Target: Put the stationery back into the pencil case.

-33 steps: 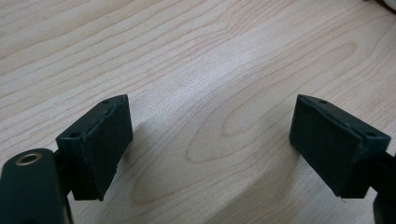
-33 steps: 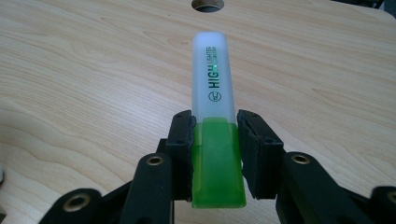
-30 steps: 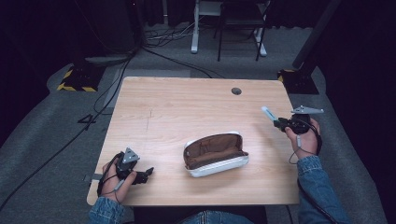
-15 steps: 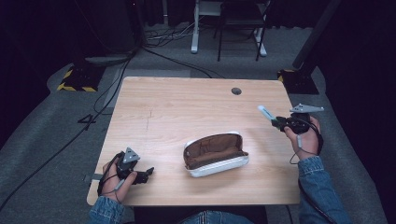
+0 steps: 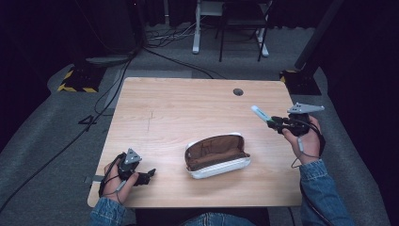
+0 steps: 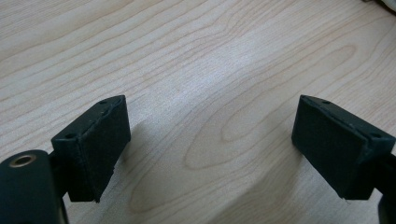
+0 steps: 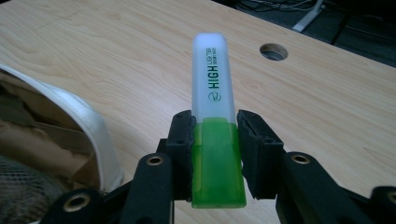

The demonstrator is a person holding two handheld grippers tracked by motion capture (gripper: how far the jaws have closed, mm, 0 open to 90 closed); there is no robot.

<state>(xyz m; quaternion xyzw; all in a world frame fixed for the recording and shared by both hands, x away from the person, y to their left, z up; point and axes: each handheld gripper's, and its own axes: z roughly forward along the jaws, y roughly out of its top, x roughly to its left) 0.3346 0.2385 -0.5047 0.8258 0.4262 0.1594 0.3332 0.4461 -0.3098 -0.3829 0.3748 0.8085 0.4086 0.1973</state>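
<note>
A wooden table point(image 5: 188, 108) is bearing an open pouch point(image 5: 217, 155) near its front edge. The right gripper point(image 5: 272, 123) is clamping a green highlighter point(image 7: 215, 116) above the table's right side. The left gripper point(image 5: 149, 174) is sitting front-left, jaws apart, gripping nothing.

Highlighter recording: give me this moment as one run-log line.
right gripper: shut on green highlighter, held above table | left gripper: open, nothing between fingers, low over table | pencil case: open, mid-table

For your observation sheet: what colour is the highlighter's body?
Bright green, with a frosted white cap; the highlighter shows best in the right gripper view.
</note>
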